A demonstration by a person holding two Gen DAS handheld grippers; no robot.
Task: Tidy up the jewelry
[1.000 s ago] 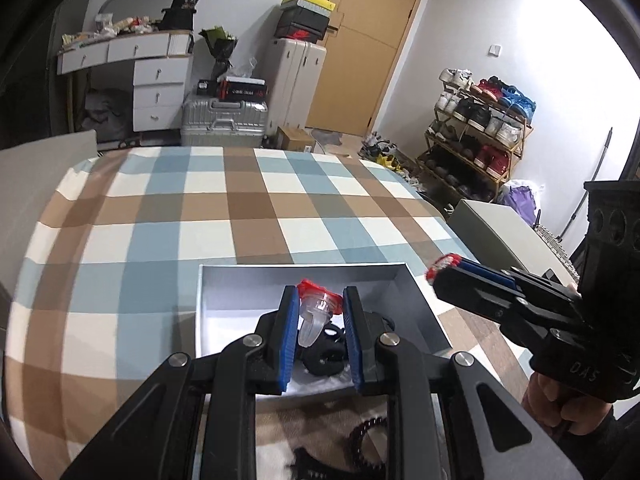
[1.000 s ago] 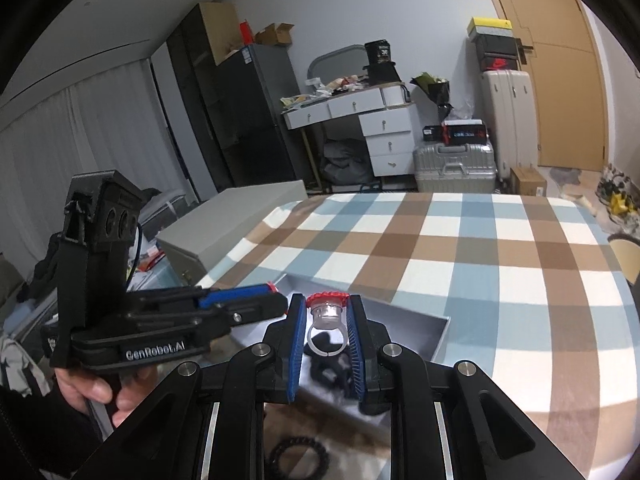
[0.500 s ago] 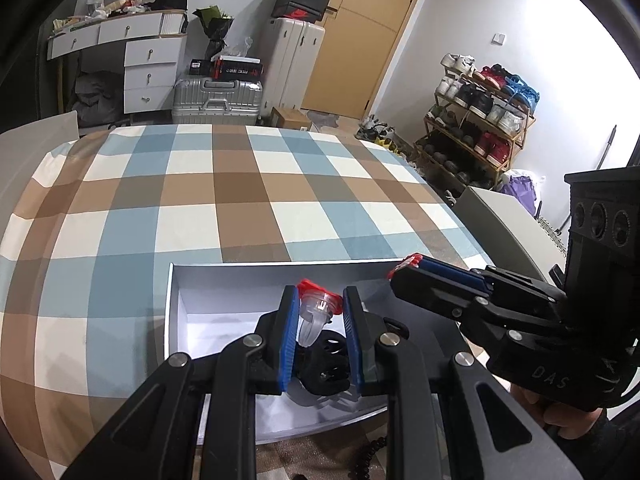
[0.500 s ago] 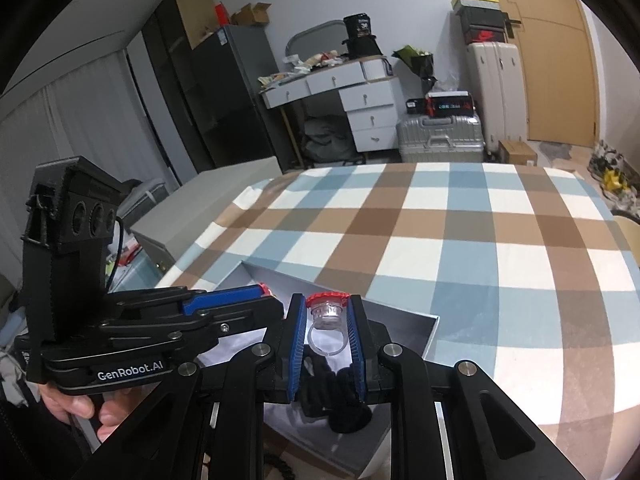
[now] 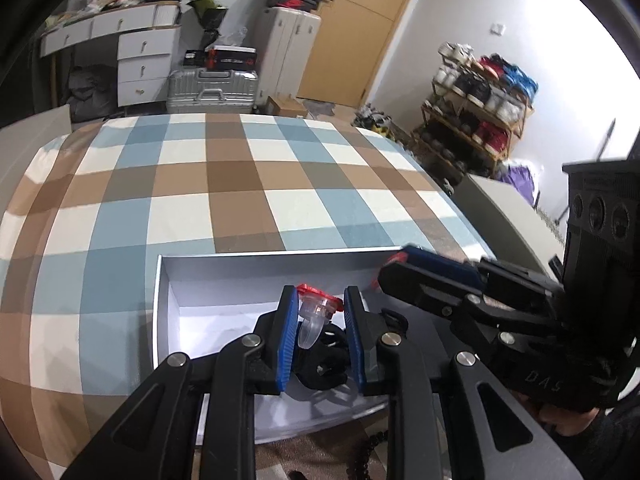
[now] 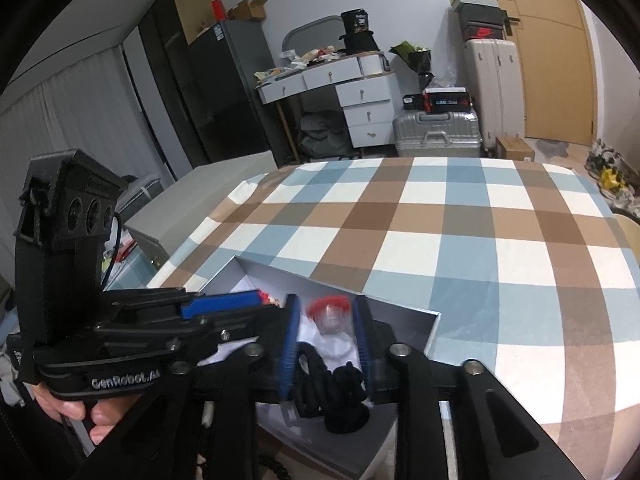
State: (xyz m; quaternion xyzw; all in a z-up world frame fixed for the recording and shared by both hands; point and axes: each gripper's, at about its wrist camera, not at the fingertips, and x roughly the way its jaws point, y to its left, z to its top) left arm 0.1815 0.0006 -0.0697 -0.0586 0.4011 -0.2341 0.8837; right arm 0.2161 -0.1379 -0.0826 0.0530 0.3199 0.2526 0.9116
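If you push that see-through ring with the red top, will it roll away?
Probably a little. The clear ring has a round band, so it may roll, but its wide red top likely tips it over. It looks like thin plastic, so probably light. The left claw holds it above the white box.

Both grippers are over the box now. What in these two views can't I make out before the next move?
- Right gripper, opening: the ring between its pads is motion-blurred in the right wrist view, so contact is unclear.
- Black jewelry in the box: a dark tangle behind the left gripper; piece count unreadable.
- Black beaded piece: left wrist view, mostly hidden by the gripper frame.
- Box's near wall: both views, behind the fingers.
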